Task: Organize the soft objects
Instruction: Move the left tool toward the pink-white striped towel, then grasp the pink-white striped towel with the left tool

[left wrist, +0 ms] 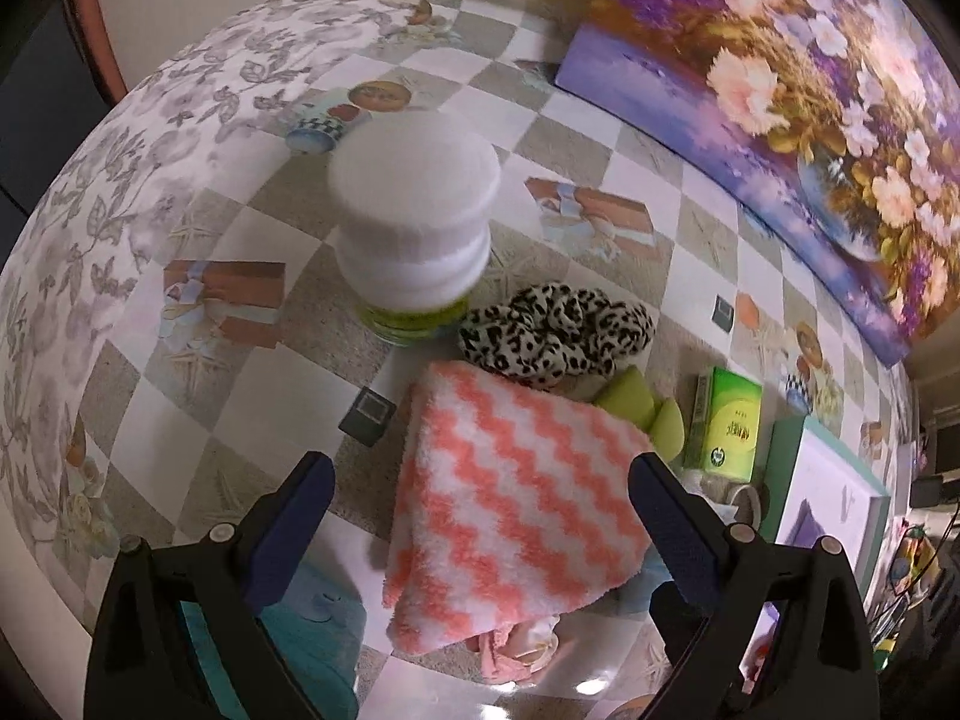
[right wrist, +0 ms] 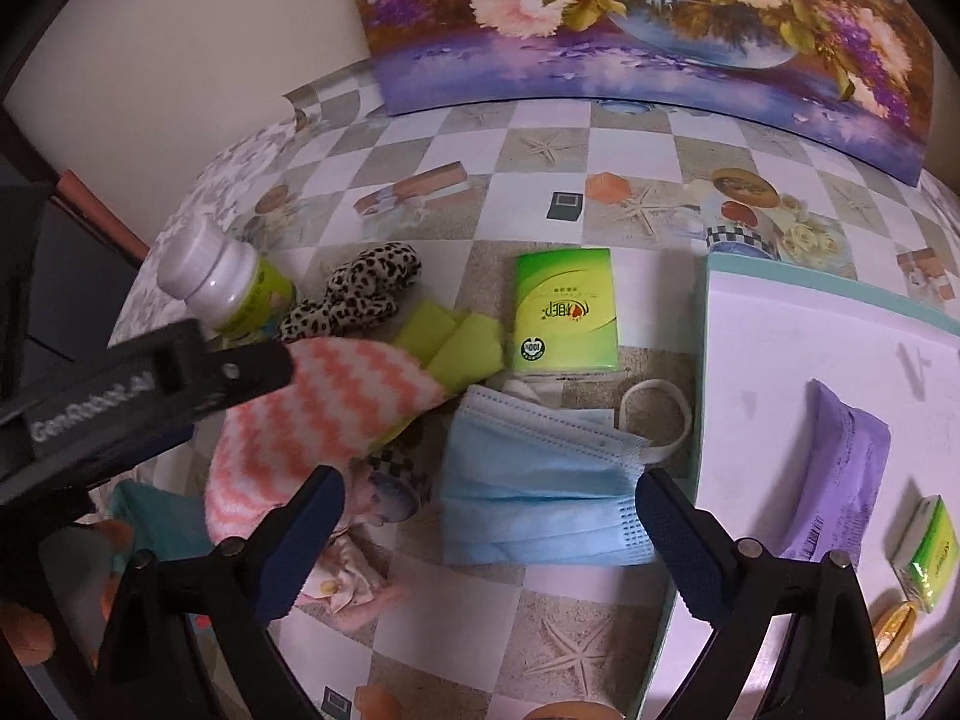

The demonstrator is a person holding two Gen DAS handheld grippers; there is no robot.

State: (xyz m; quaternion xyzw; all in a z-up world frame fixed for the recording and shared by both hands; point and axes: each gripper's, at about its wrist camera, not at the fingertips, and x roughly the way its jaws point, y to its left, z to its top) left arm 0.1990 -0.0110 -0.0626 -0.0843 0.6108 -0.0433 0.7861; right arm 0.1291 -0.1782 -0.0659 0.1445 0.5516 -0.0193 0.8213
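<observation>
A pink-and-white zigzag towel lies folded on the table between the open fingers of my left gripper; it also shows in the right wrist view. A leopard-print scrunchie and green sponges lie behind it. A blue face mask lies between the open fingers of my right gripper. A green tissue pack lies behind the mask. A white tray at the right holds a purple pack and a small green pack.
A white-capped bottle stands behind the towel. A flower painting leans on the wall at the back. A teal cloth and a pink cloth lie near the front edge. The left gripper's body crosses the right wrist view.
</observation>
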